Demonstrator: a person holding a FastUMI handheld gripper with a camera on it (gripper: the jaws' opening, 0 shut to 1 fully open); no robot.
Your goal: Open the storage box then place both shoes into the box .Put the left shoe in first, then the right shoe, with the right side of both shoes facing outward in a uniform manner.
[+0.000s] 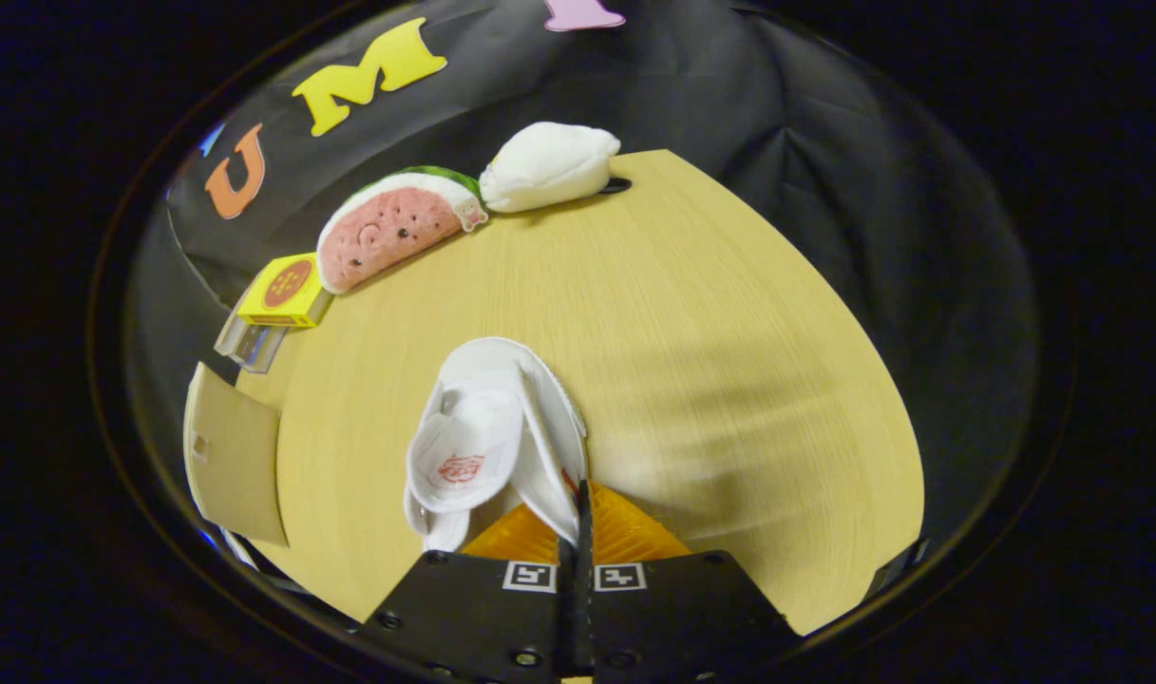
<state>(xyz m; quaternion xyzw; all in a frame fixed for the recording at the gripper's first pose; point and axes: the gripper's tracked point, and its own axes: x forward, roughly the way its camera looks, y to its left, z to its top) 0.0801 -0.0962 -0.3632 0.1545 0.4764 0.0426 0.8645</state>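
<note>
table (729, 380) is the landmark. slipper (487, 442) lies on it just ahead of the gripper (578, 518), whose fingers are pressed together on the slipper's edge. at the table's far edge: white plush (547, 166), w/ melon plush (392, 228) touching it on the left, then small box (283, 293) further left. cardboard flap (234, 465) sits at the table's left edge, nearer the gripper.
</note>
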